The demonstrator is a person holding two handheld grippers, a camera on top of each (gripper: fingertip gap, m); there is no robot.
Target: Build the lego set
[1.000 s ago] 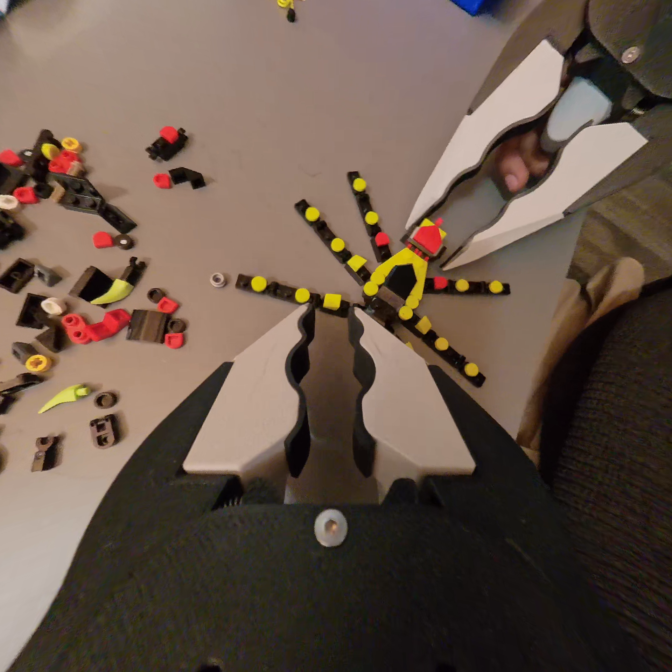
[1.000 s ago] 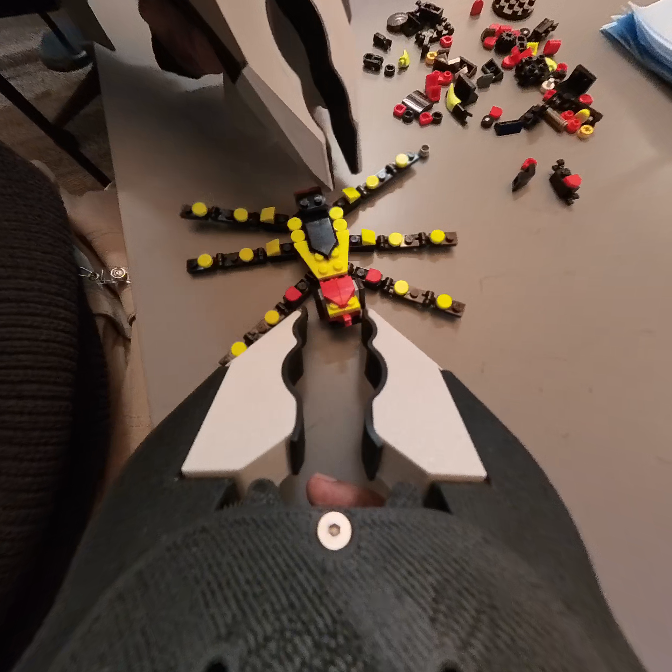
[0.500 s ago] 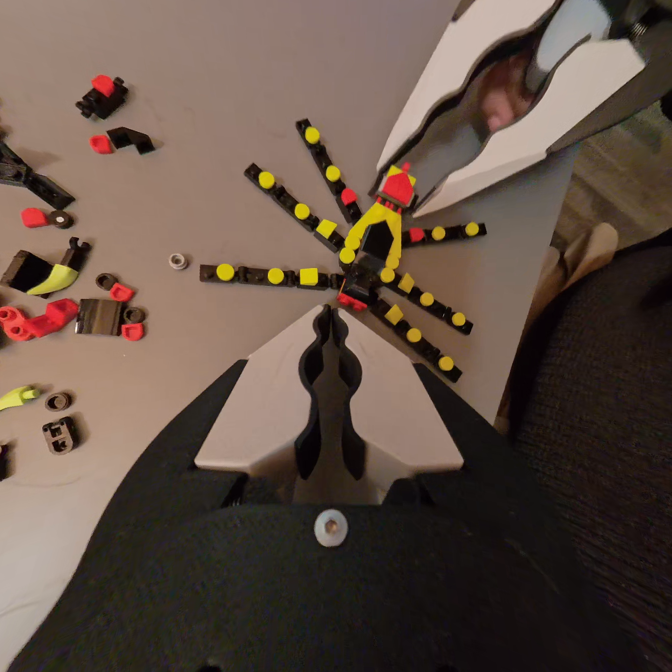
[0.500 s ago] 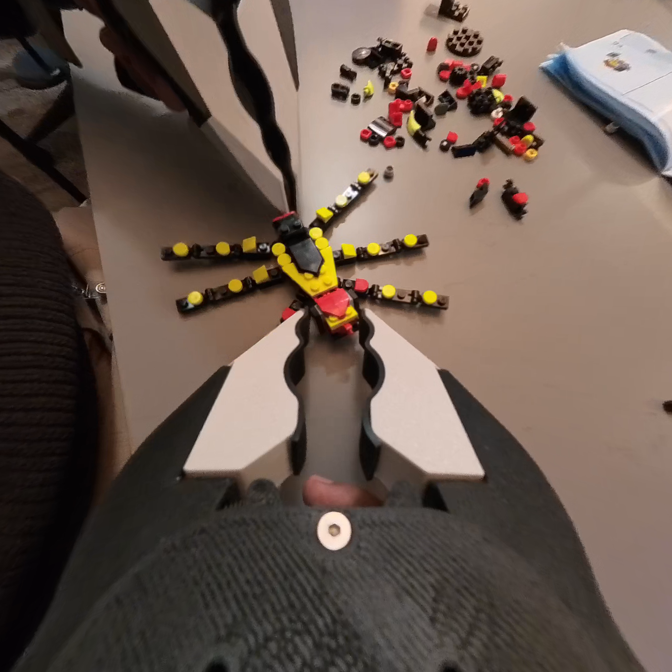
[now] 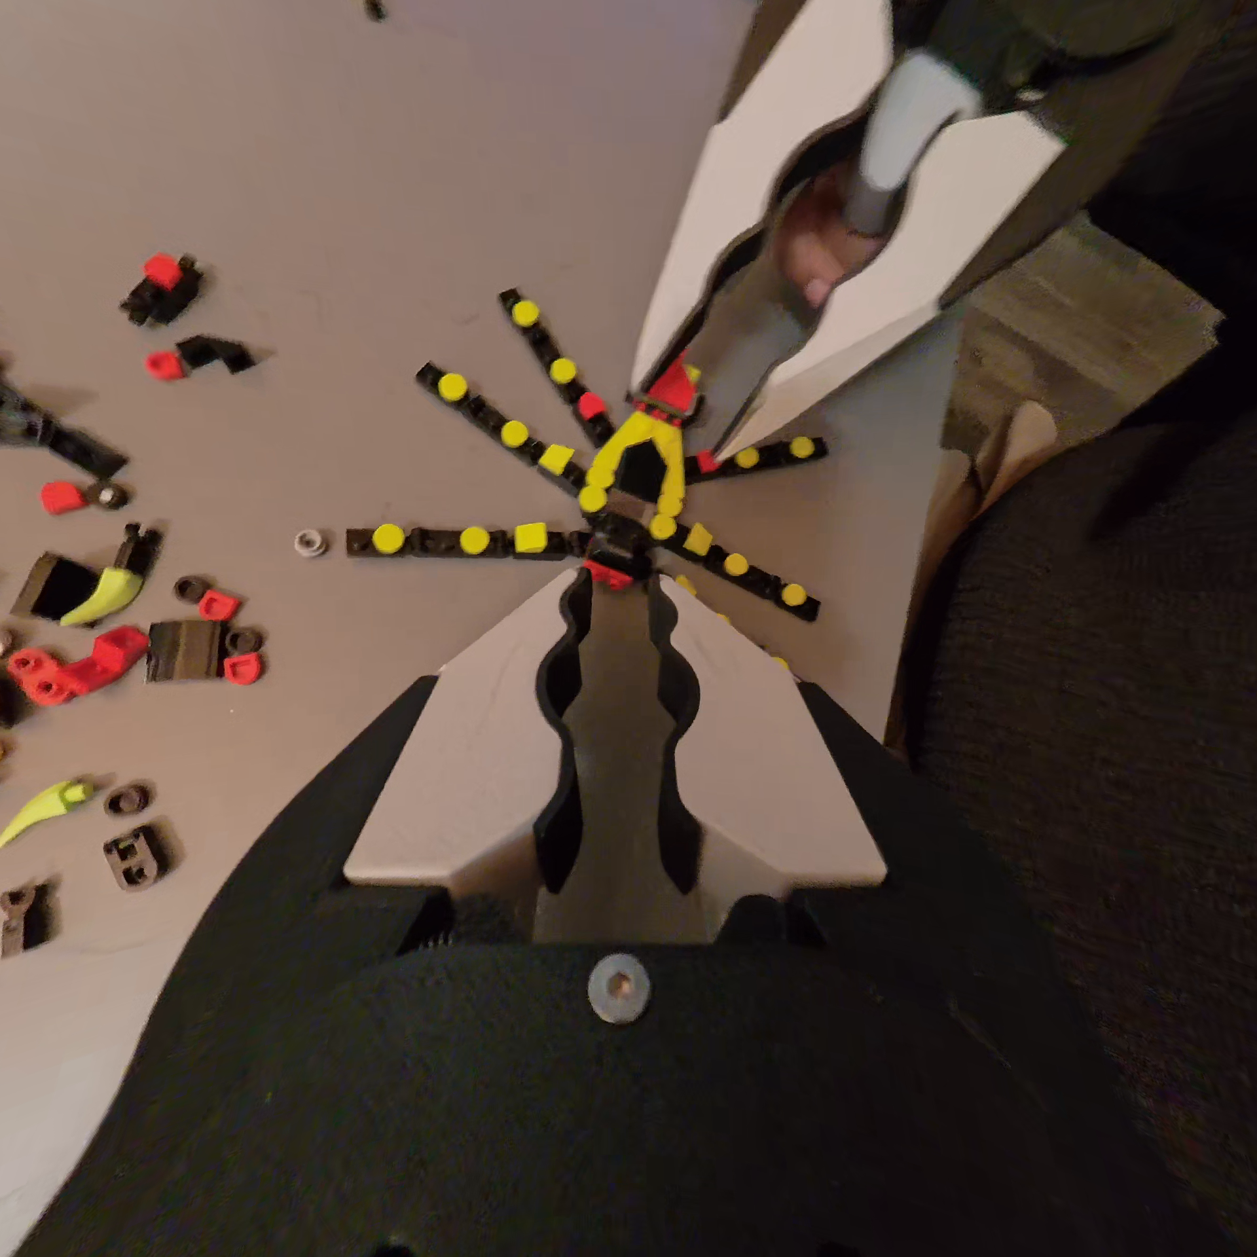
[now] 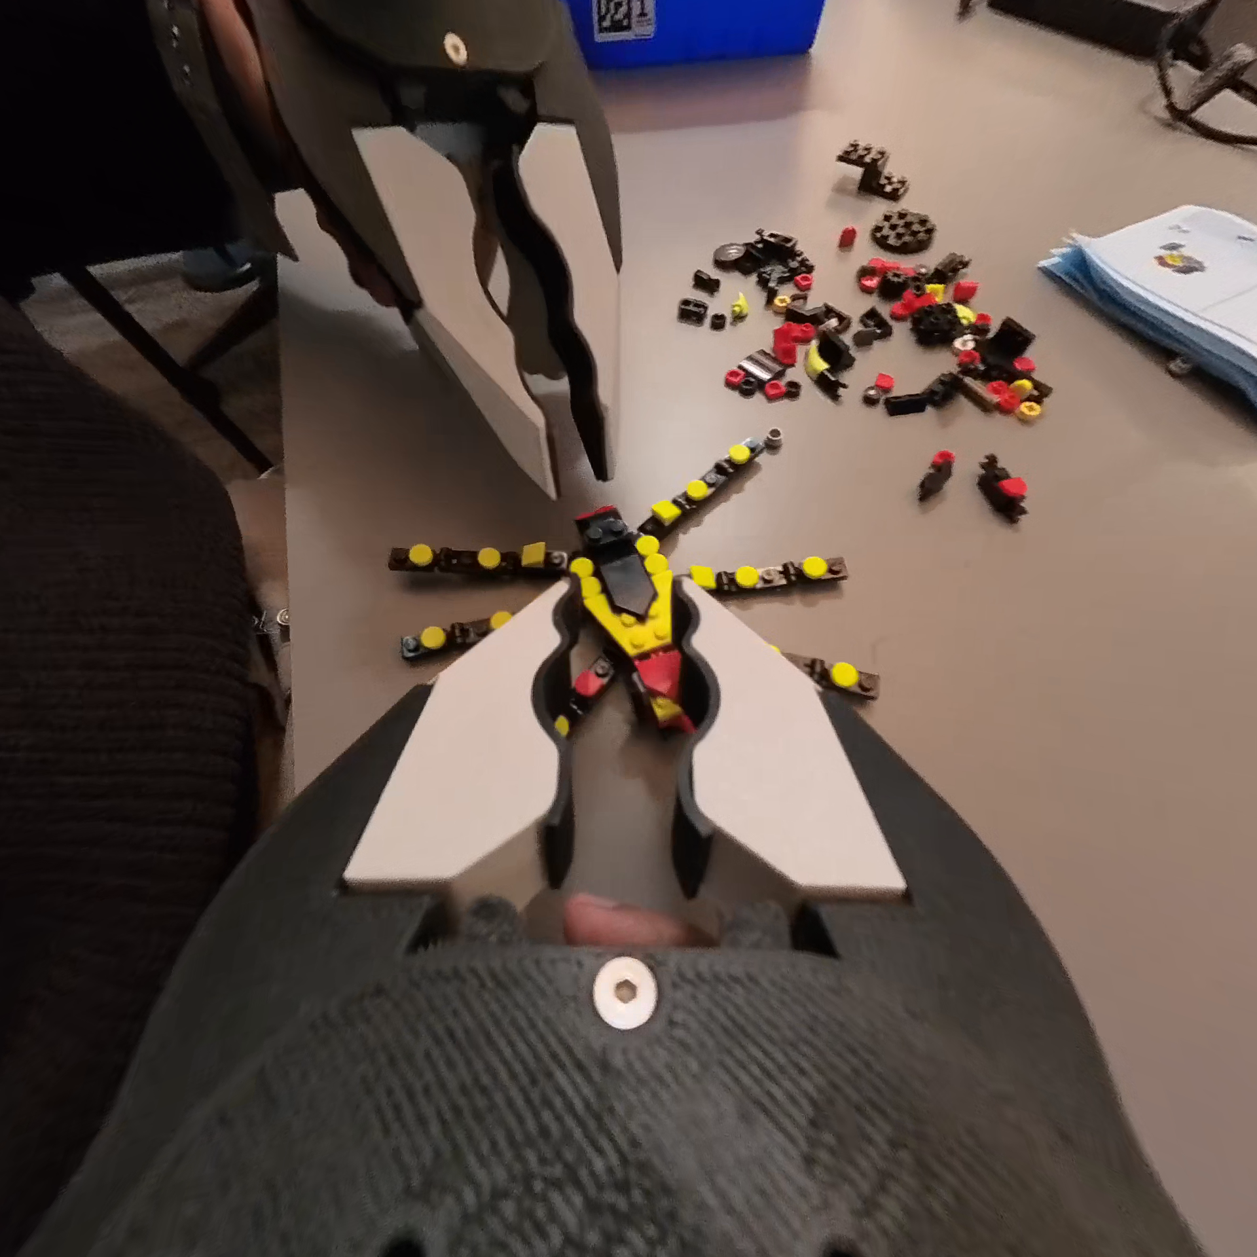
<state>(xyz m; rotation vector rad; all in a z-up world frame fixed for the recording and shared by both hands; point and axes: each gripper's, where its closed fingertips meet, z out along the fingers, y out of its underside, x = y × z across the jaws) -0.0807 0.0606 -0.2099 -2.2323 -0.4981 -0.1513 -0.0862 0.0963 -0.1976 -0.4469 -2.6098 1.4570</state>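
A Lego spider [image 5: 636,469], with a yellow and black body and black legs dotted yellow, lies flat on the grey table near its edge. My left gripper [image 5: 619,585] is open, its tips on either side of the spider's red rear end. The right wrist view shows this gripper [image 6: 578,483] just above that end. My right gripper [image 6: 622,588] is open and straddles the spider [image 6: 622,578], whose red and yellow head lies between the fingers. The left wrist view shows the right gripper [image 5: 680,422] over the head.
Loose black, red and yellow pieces [image 6: 884,326] lie scattered beyond the spider and show at the left of the left wrist view [image 5: 183,653]. A small grey round piece [image 5: 310,543] lies at one leg tip. A booklet [image 6: 1156,286] and a blue bin [image 6: 694,27] lie farther off. The table edge [image 6: 282,476] is close.
My right gripper has moved forward over the spider, so its head now lies between the fingers. My left gripper narrowed almost shut, then opened again at the spider's rear end.
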